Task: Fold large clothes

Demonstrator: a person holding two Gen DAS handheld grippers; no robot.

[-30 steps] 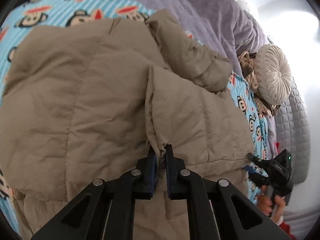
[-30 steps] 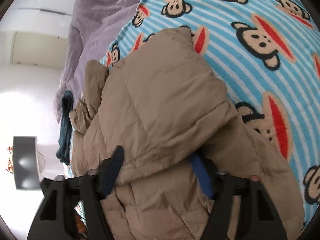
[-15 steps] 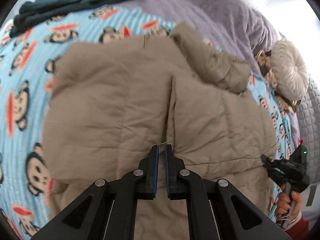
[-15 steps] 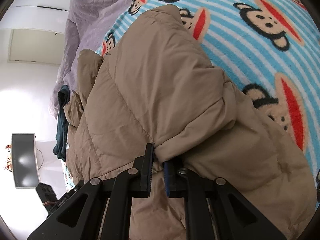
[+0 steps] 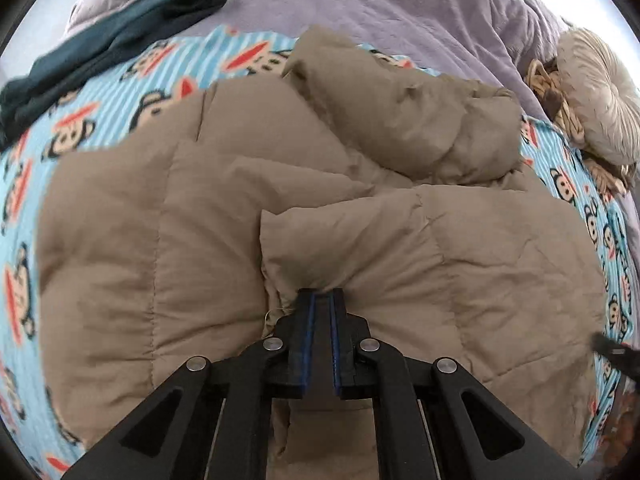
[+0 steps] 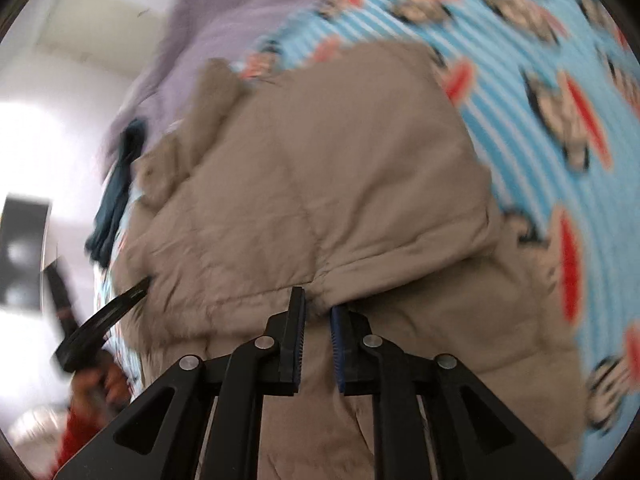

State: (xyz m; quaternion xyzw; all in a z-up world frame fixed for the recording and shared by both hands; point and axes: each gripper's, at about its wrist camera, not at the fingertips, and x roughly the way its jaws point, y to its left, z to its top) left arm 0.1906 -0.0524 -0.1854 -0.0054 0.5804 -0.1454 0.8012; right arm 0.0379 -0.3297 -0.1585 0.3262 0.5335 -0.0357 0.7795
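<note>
A tan puffer jacket (image 5: 208, 240) lies spread on a blue monkey-print blanket (image 5: 100, 116). One panel of it is folded over the middle. My left gripper (image 5: 320, 294) is shut on the puckered hem of that folded panel. It also shows at the left of the right wrist view, as the left gripper (image 6: 120, 300) held in a hand. In the blurred right wrist view the jacket (image 6: 340, 184) fills the centre. My right gripper (image 6: 318, 304) has its jaws opening, with the thick folded edge between the tips and the pads not pressing on it.
A purple quilt (image 5: 400, 12) is bunched along the far side of the bed. A dark teal garment (image 5: 112, 36) lies on it at the far left. A round cream cushion (image 5: 600, 96) sits at the far right. The blanket (image 6: 560, 80) is bare right of the jacket.
The left gripper drew back, then came in close again, still shut on the hem, and the panel now lies further over. The right gripper closed on the fold, then parted and rolled.
</note>
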